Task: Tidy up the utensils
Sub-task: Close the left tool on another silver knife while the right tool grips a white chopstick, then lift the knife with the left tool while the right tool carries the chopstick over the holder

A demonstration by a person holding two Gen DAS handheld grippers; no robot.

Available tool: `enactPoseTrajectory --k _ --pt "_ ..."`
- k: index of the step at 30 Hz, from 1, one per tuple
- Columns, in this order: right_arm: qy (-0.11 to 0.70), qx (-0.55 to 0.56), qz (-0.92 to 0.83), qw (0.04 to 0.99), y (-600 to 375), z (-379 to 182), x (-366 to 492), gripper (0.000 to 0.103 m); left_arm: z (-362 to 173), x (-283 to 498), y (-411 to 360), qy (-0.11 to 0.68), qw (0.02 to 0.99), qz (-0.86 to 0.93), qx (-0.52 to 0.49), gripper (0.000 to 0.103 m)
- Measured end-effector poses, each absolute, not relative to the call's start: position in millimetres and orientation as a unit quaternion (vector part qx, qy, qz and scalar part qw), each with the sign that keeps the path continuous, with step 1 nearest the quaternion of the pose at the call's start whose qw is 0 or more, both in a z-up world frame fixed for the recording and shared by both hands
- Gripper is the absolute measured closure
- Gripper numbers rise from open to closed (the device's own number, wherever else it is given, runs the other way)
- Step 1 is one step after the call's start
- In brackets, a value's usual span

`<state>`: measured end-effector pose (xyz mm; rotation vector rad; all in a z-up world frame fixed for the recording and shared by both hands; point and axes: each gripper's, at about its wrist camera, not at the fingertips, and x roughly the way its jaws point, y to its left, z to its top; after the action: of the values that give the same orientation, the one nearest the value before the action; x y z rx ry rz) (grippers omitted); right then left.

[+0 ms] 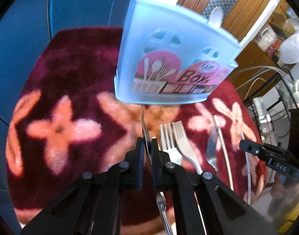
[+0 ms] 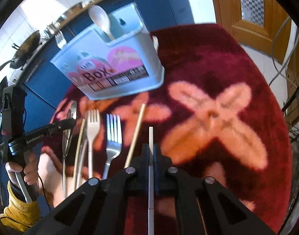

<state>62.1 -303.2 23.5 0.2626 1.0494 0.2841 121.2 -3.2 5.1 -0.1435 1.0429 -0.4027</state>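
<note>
Near rug's (image 1: 57, 68) front edge, knife (image 1: 144, 126) clamped by left gripper (image 1: 147, 146), white chopstick (image 2: 151, 137) by right gripper (image 2: 151, 152), likely for sorting into holder (image 1: 169, 58).

A plush, fuzzy maroon rug (image 2: 218, 62) is showing soft pile with peach flower patterns. The pale blue utensil box (image 1: 169, 58) is looking like smooth, slightly translucent plastic with a glossy printed label. A steel fork (image 2: 113, 135) is gleaming bright beside a matt cream fork (image 2: 91, 129). The white spoon (image 2: 101, 20) is appearing smooth and glossy. Both grippers' fingers (image 1: 139, 156) are showing matt black plastic.
</note>
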Motion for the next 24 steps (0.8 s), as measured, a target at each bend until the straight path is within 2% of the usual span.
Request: enactPoseTrajectory --k 13,24 --pt "0.385 0.142 0.146 0.9 -298 70 36 0.097 65 83 5 0.384 0.901 -0.193 -0.068 0.101" --pt "0.312 0.138 0.138 0.93 -299 106 27 0.097 101 68 11 0.325 0.918 -0.204 -0.097 0.101"
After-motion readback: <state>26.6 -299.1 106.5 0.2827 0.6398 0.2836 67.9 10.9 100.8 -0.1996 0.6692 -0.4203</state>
